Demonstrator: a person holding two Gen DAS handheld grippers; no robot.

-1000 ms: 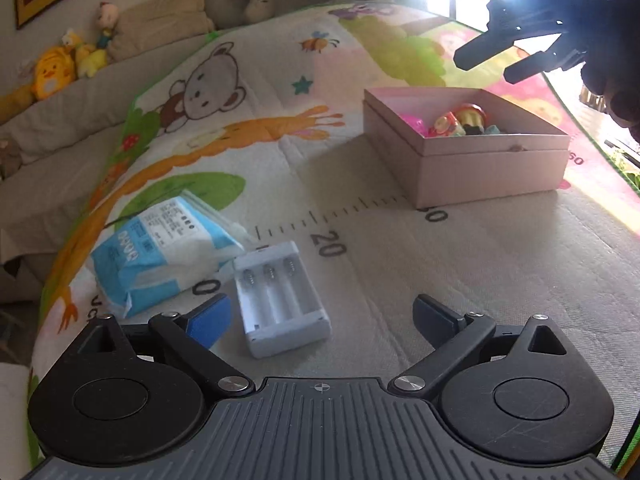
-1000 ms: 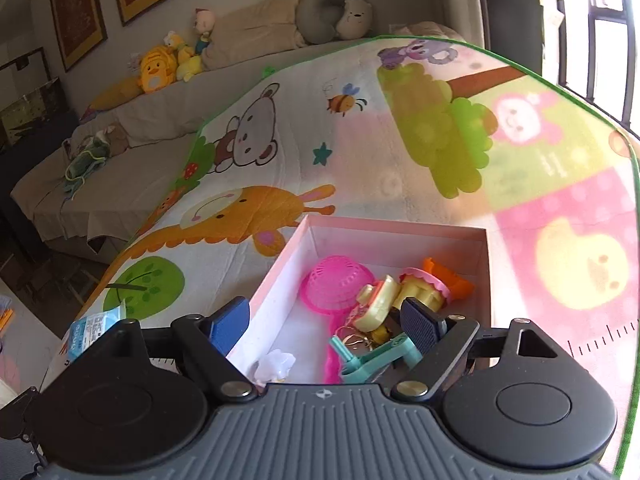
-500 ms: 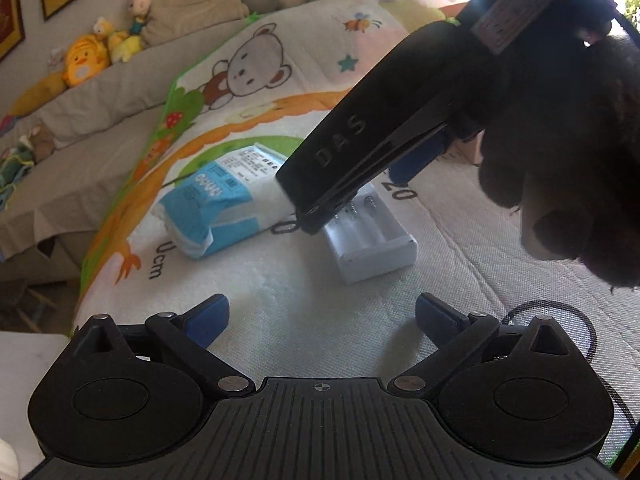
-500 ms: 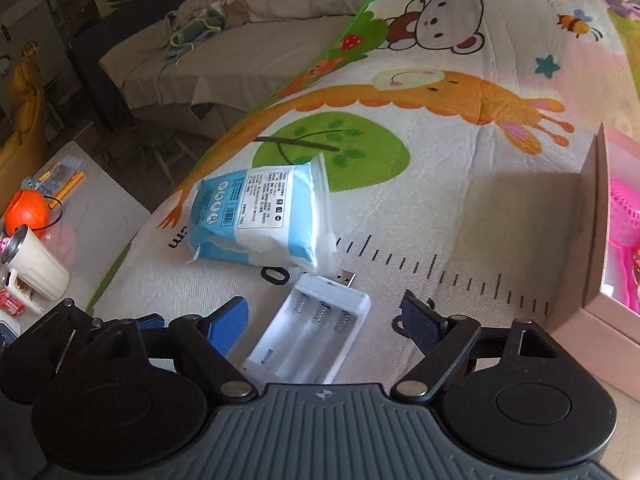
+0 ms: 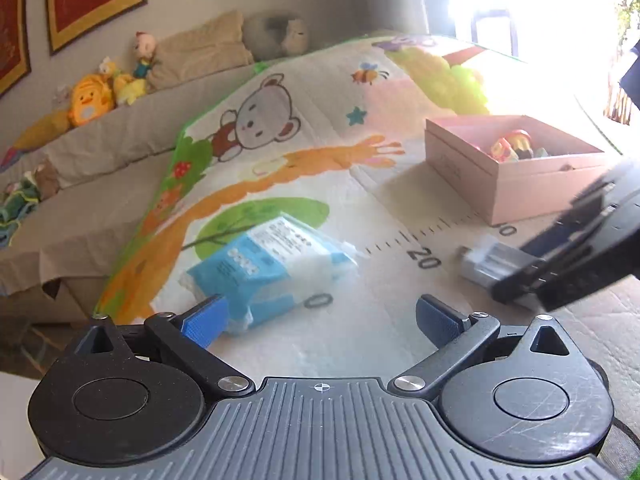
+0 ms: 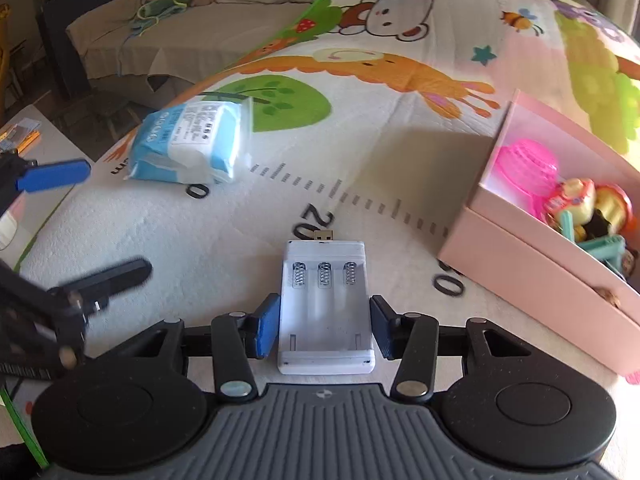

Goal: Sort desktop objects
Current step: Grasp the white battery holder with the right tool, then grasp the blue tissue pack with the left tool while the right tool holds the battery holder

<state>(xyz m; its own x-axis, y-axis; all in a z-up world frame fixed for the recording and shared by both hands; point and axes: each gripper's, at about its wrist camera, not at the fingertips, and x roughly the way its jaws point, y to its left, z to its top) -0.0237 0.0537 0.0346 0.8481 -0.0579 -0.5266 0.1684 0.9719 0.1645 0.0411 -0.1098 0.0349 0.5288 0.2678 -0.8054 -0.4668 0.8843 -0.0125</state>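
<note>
White three-slot battery charger [image 6: 326, 304] flat on play mat, empty, springs visible, USB plug pointing away. Blue-white tissue pack [image 6: 192, 142] lies well left. Open pink box [image 6: 556, 264] right, holding toys.

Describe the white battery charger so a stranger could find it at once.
Start at the cartoon play mat and find its printed ruler strip. By the 20 mark, left of the pink box, lies the white battery charger, between the right gripper's closing jaws. Unlike the soft blue tissue pack, it is hard plastic with three springs and a USB plug.
</note>
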